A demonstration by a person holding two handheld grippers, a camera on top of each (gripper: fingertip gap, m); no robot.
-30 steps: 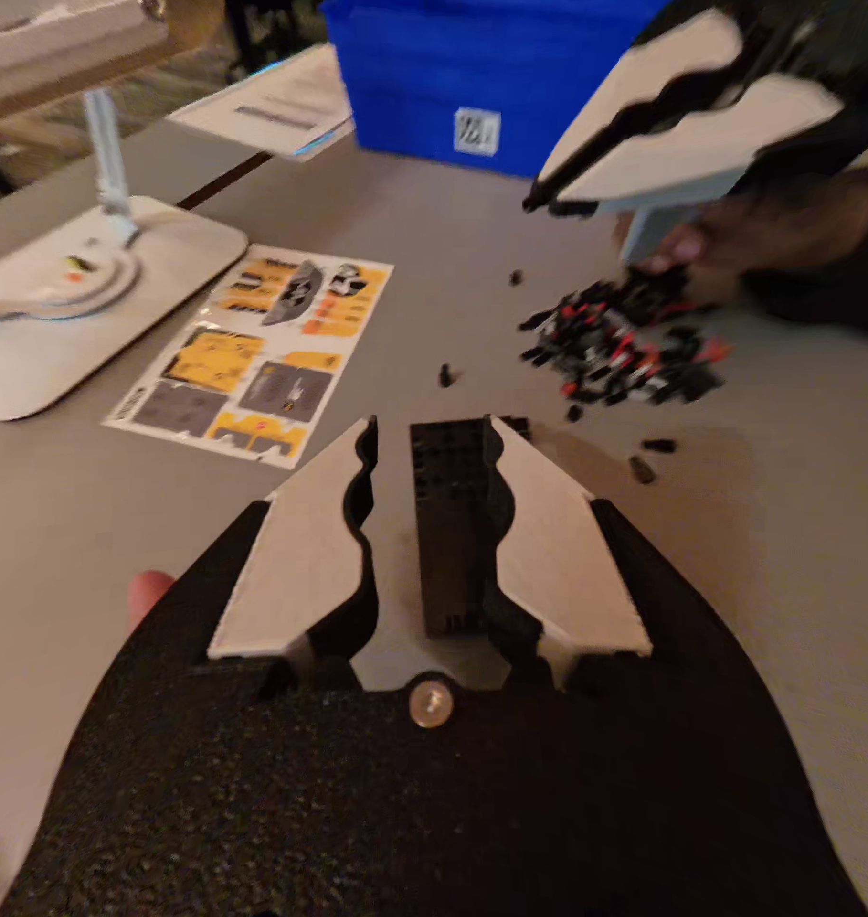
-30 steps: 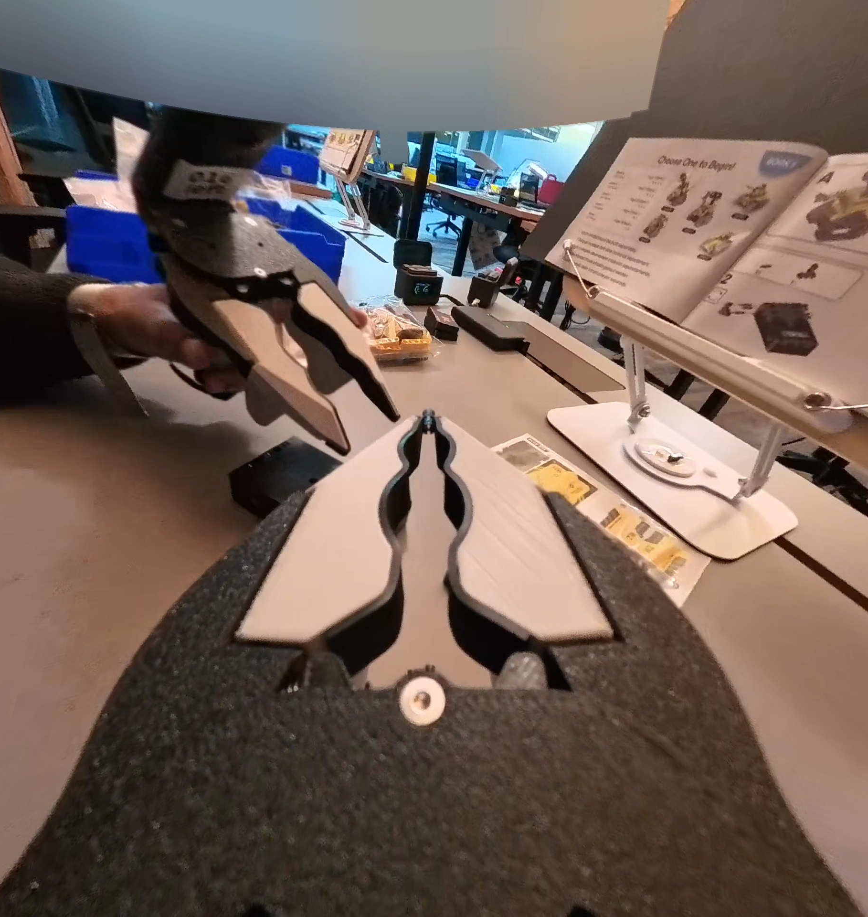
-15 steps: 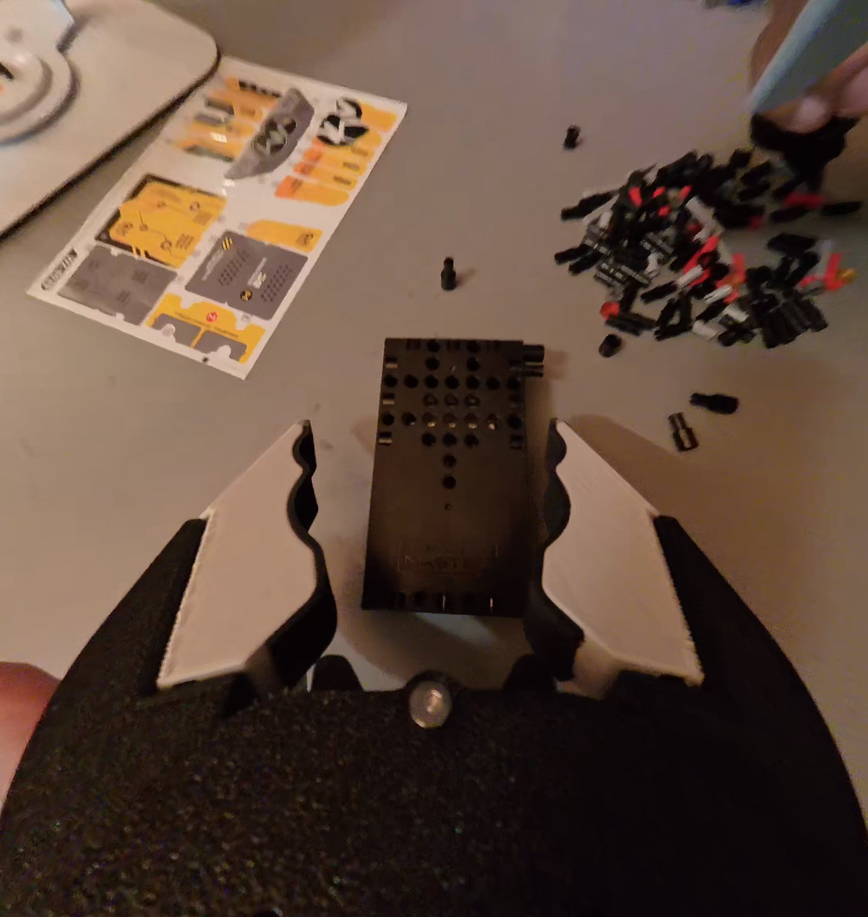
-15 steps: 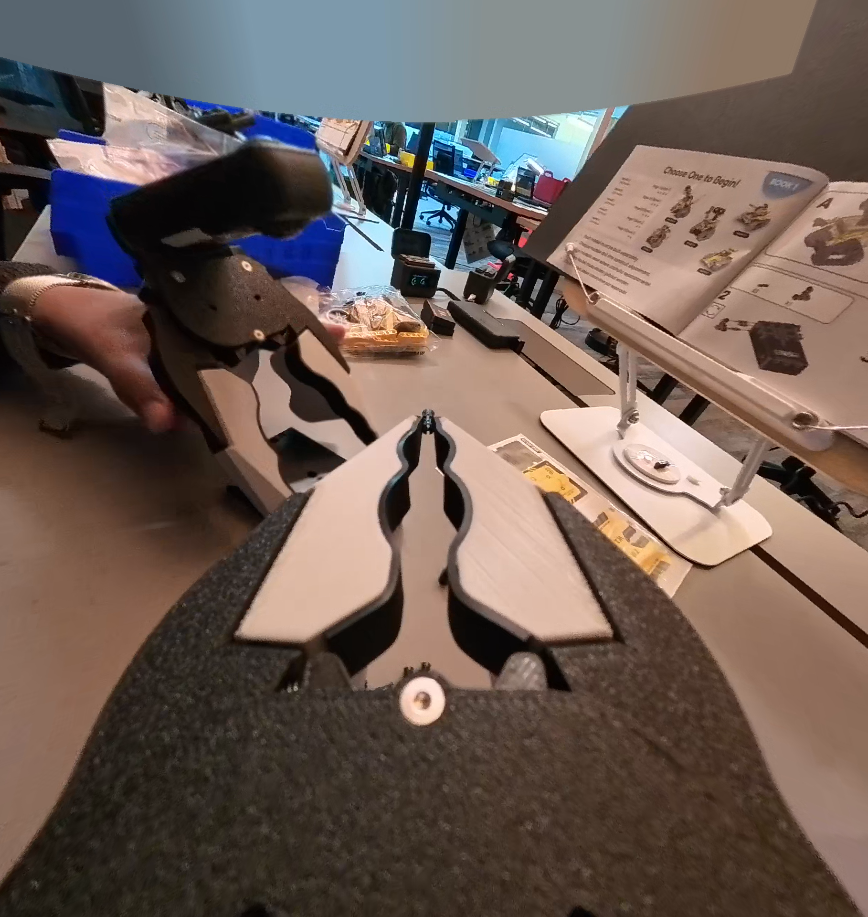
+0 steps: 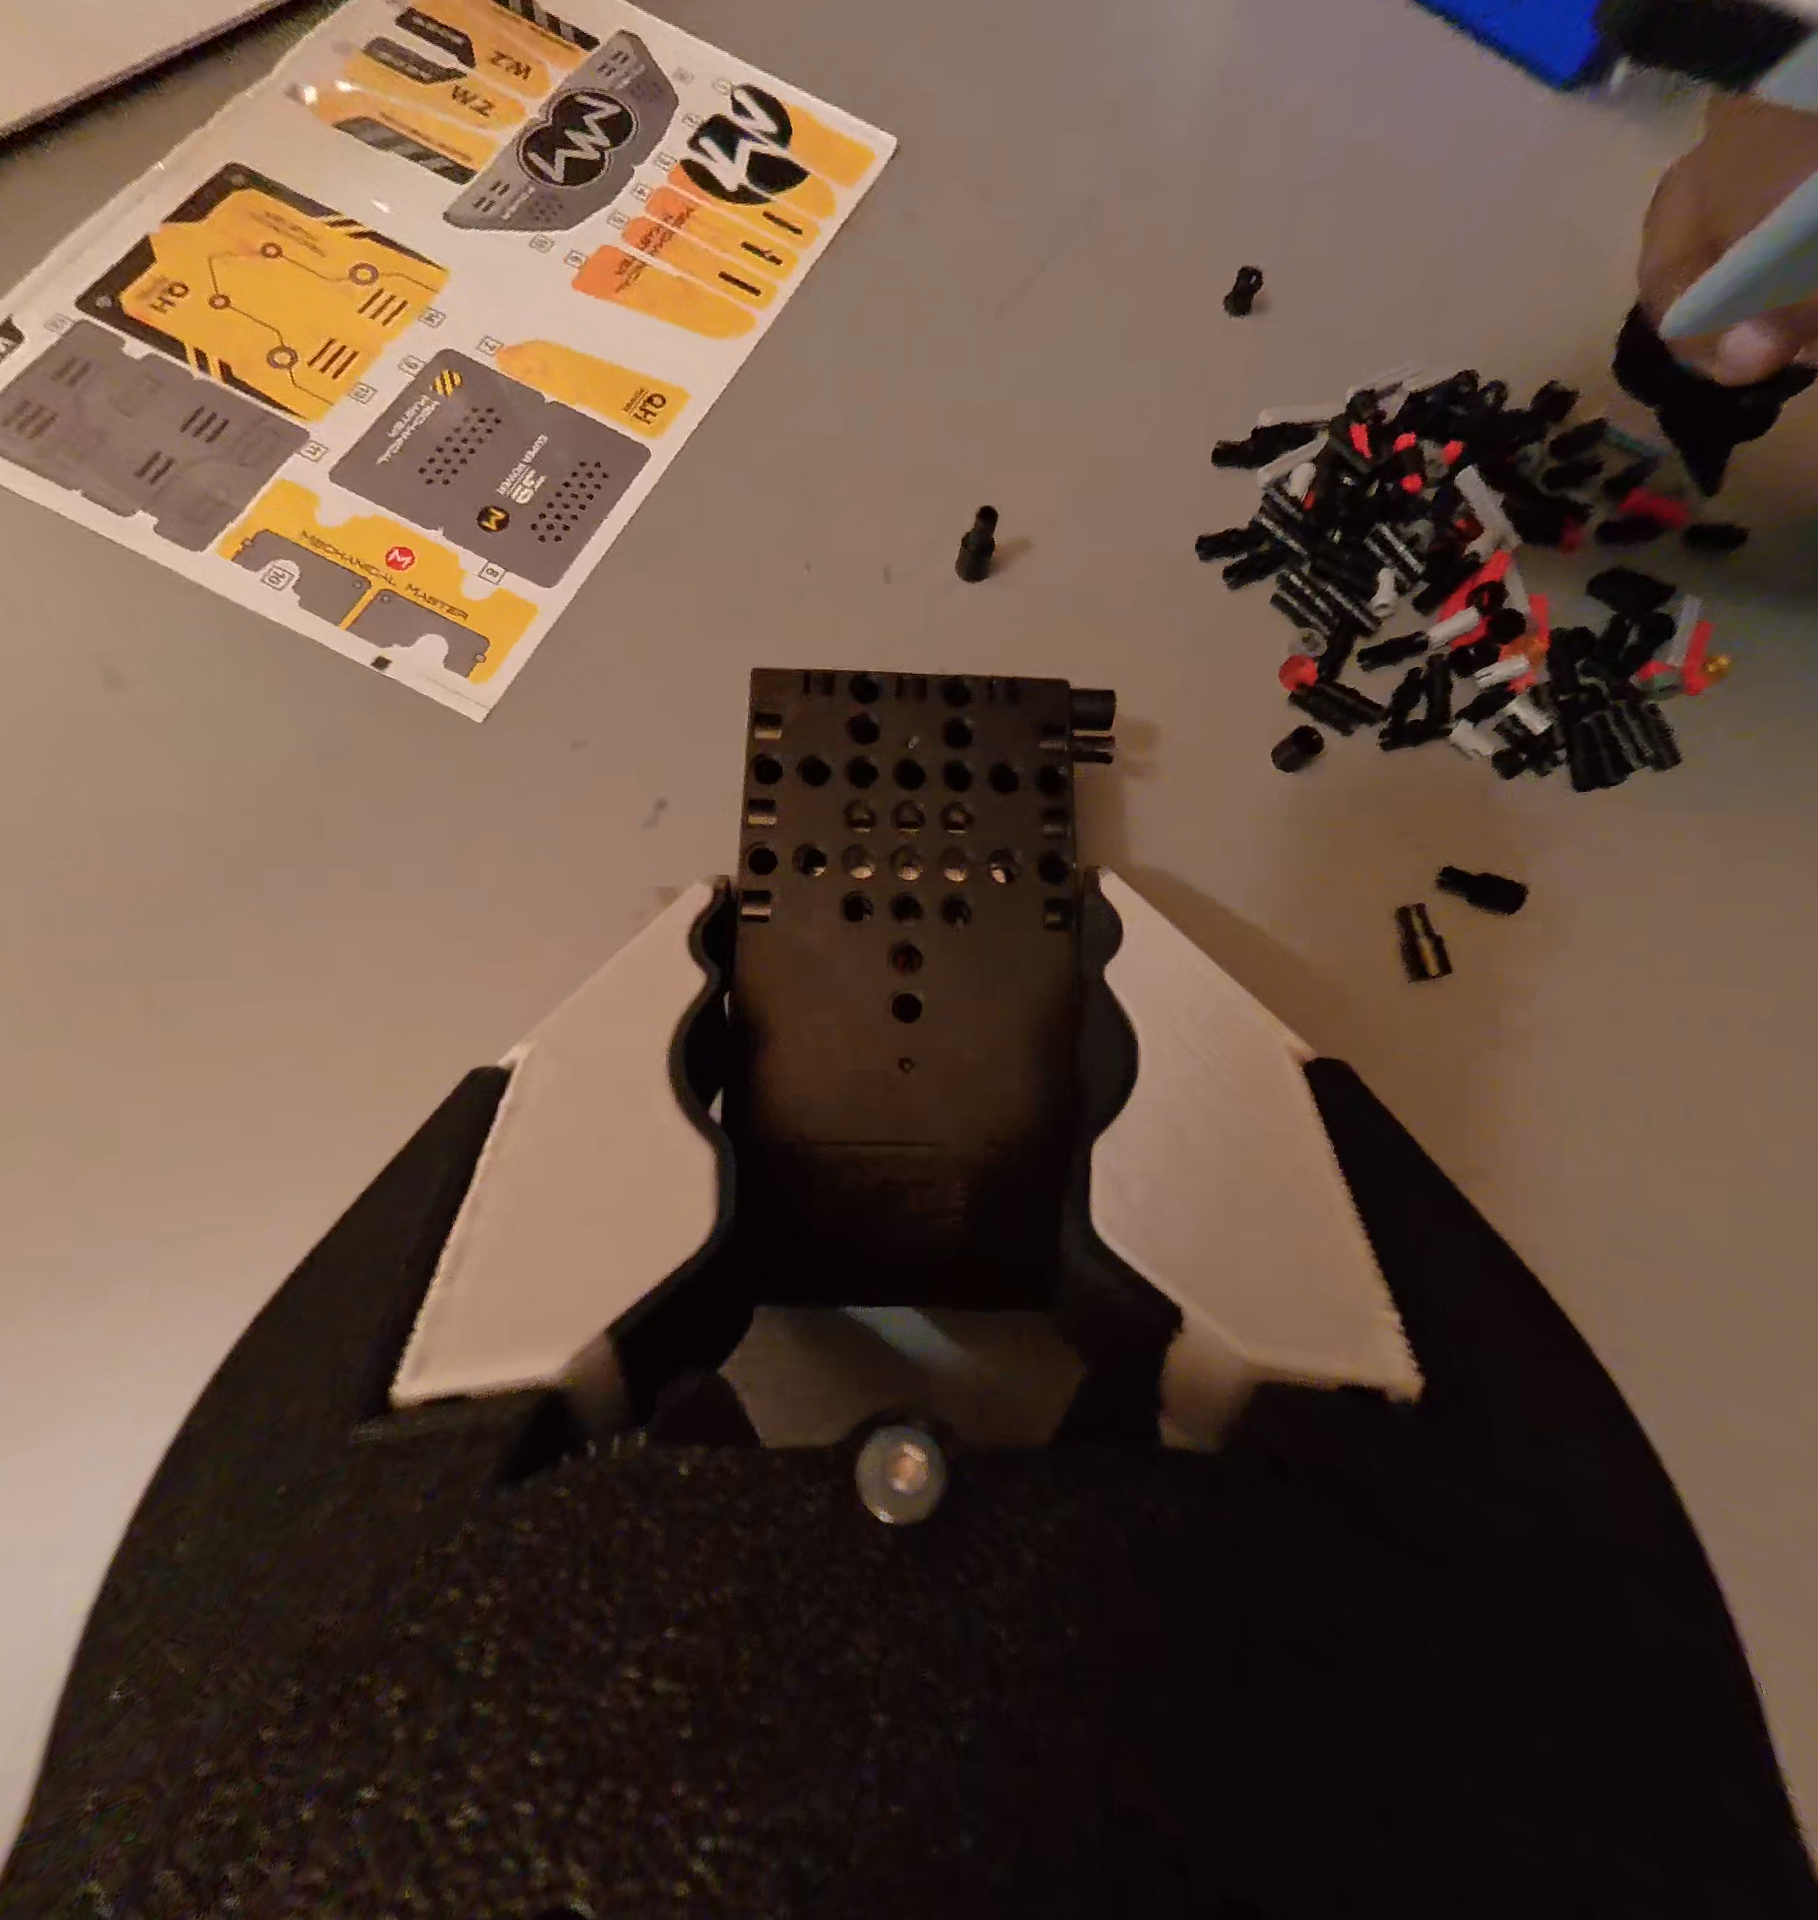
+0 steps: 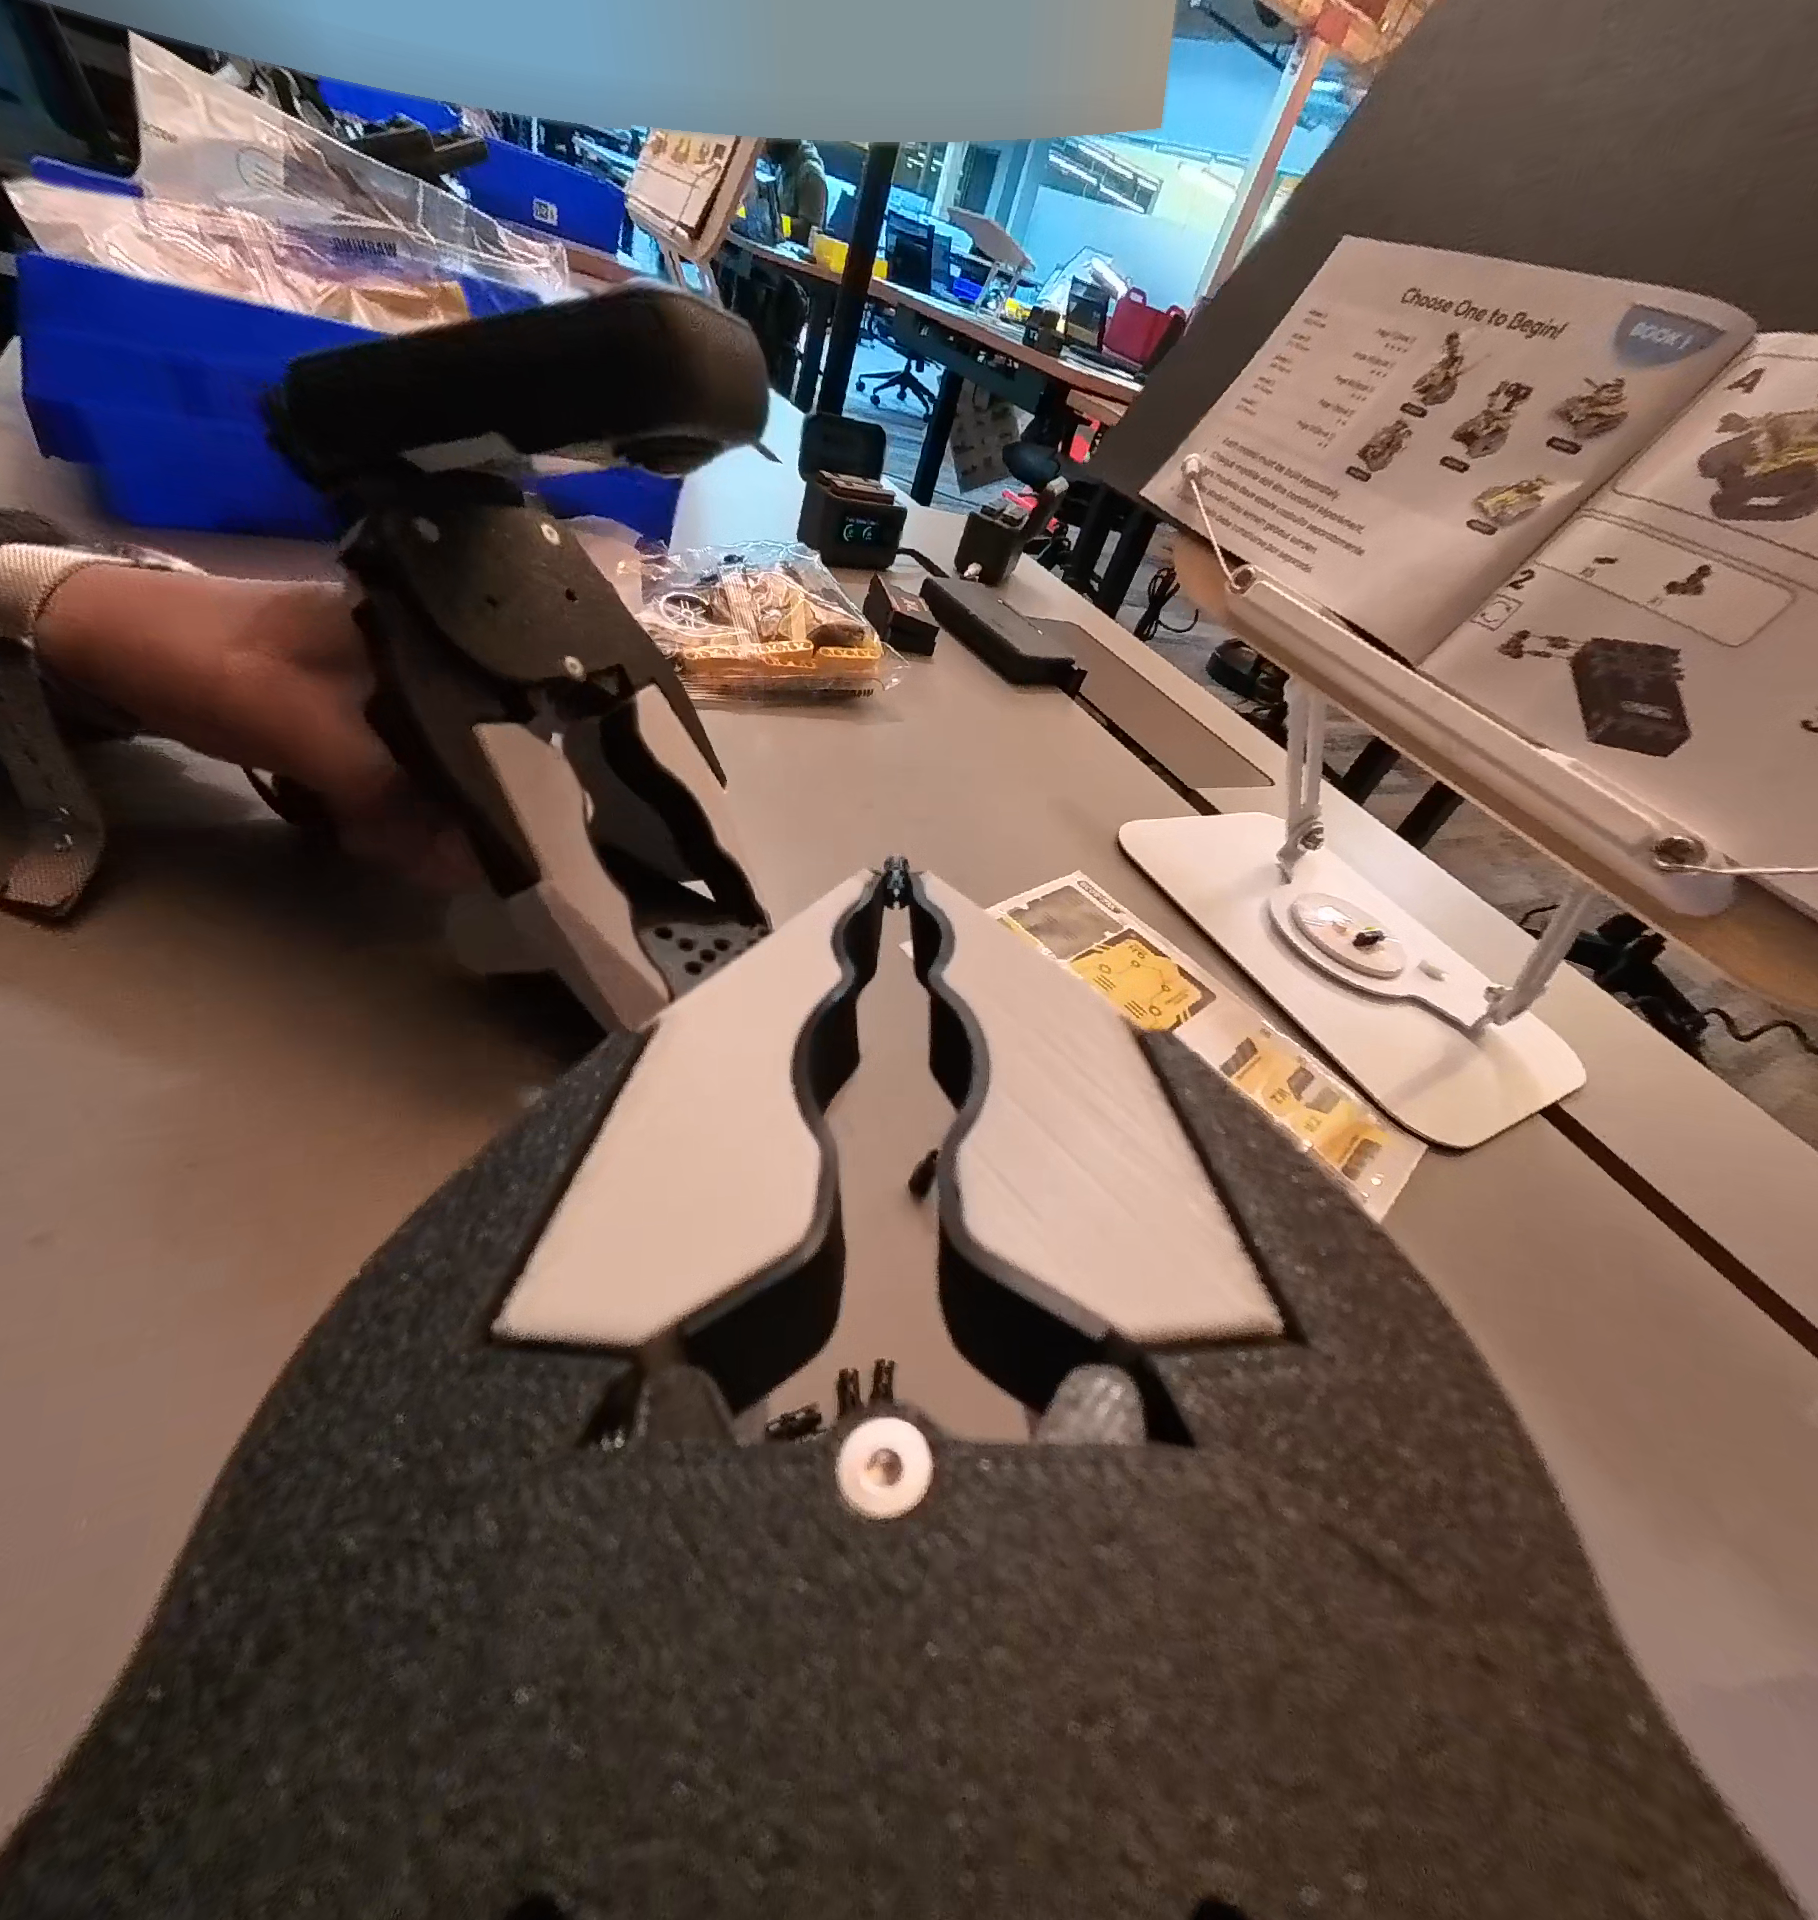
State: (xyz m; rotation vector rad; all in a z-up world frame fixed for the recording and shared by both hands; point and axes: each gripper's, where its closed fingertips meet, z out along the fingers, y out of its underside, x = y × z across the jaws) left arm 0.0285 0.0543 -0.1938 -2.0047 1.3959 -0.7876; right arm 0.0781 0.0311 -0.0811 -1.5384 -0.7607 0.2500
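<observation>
Jaws around black block [image 5: 905, 977], grey table [image 5: 261, 935].

A black rectangular block [image 5: 905, 935] pierced with rows of round holes lies flat on the grey table [image 5: 261, 987], its long sides clamped between the left gripper [image 5: 905, 904] fingers

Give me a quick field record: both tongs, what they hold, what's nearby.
left tongs: closed on the black perforated block, which lies on the grey table
right tongs: shut on a small black pin
right of block: pile of black, red and grey pins
left of block: sticker sheet
behind: booklet on stand
</observation>
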